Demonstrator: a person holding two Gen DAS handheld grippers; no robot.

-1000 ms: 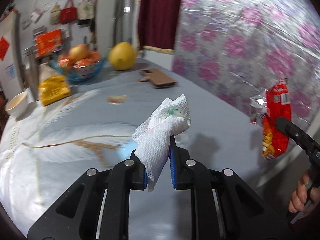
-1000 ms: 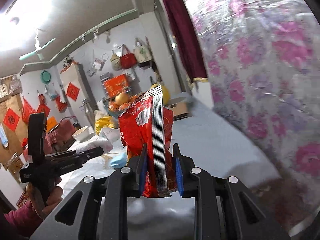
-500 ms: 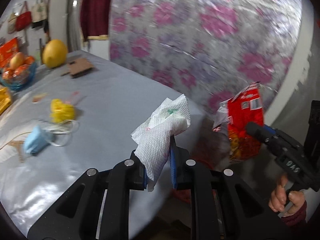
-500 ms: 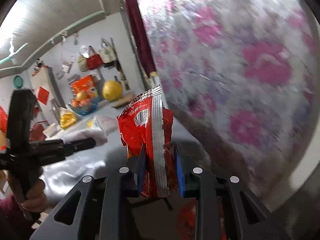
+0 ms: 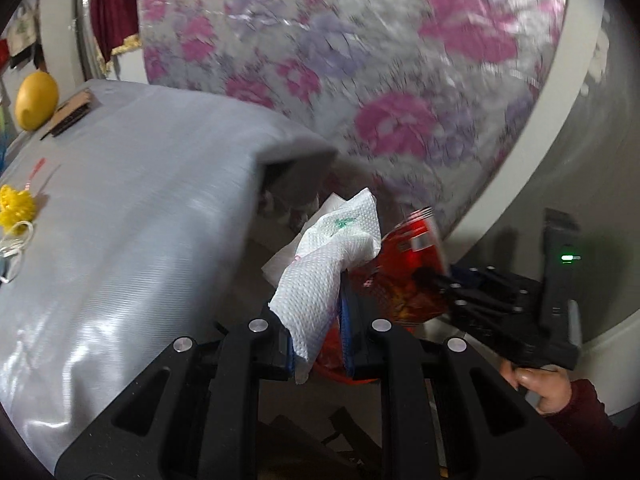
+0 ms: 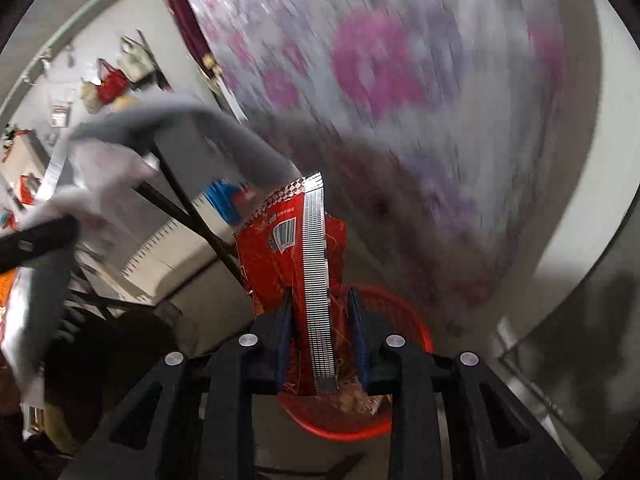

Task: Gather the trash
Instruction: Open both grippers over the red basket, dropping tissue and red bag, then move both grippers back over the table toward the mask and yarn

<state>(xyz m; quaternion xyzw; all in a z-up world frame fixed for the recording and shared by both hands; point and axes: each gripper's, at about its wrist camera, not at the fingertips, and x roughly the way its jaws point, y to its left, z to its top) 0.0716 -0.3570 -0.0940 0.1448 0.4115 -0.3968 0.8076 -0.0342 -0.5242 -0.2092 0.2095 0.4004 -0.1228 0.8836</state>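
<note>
Right wrist: red basket holds scraps

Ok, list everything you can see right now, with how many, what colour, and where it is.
paper towel: 1, white, clamped in left gripper.
snack wrapper: 1, red and silver, clamped in right gripper.
trash basket: 1, red, on the floor under both grippers.
table: 1, grey-white cloth, left.
pomelo: 1, yellow, table's far end.
cardboard piece: 1, brown, beside pomelo.
yellow wad: 1, table's left edge.
floral curtain: 1, pink and purple, behind.
left gripper: black, shut.
right gripper: black, shut.
hand: 1, dark red sleeve.
</note>
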